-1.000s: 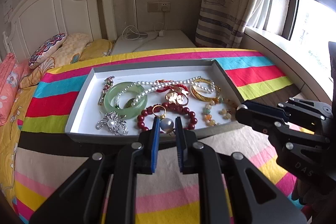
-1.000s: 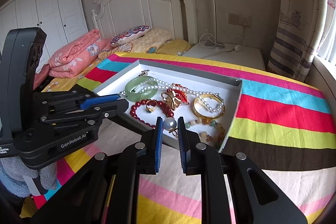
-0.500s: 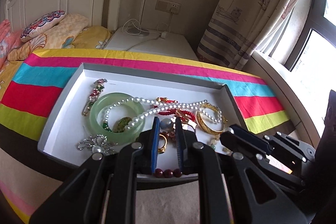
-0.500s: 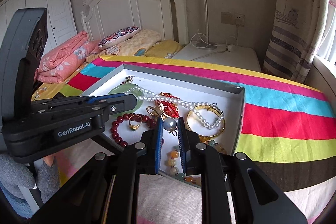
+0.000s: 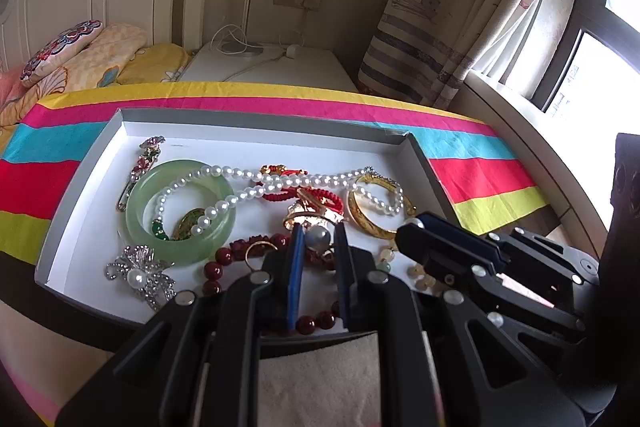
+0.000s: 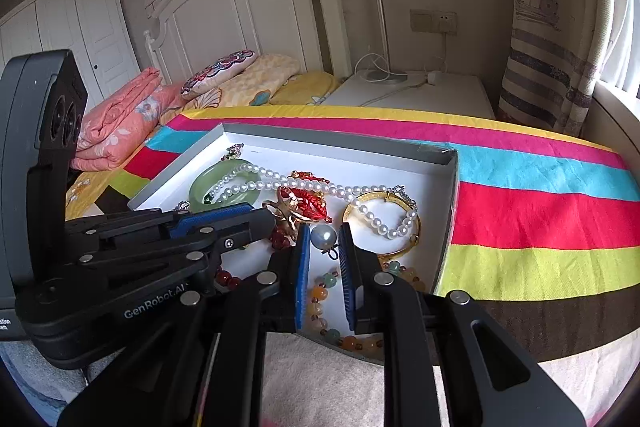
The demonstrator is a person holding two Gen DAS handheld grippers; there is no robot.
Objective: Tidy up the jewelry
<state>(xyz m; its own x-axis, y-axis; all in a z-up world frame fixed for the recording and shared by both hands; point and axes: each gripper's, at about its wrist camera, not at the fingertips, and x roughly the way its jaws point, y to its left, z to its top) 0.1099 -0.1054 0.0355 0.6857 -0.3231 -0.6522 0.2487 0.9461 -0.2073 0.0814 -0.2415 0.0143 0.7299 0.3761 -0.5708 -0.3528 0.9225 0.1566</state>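
- Tray (image 5: pixel 84 187): white, on striped bedspread; held tangled jewelry.
- Pearl necklace (image 5: pixel 248 187): draped over jade bangle (image 5: pixel 180 211) and gold bangle (image 5: pixel 376 215).
- Left gripper (image 5: pixel 316 247), right gripper (image 6: pixel 324 251): narrowly parted, nothing pinched, flanking grey pearl pendant (image 6: pixel 323 235).
- Step, judged: approach; next called for wider spread, then pinch.

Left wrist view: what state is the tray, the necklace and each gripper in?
Tray: uncovered, holding jewelry.
Pearl necklace: draped across the jade bangle and gold bangle.
Left gripper: jaws narrowly apart, empty.
Right gripper: jaws narrowly apart, empty.
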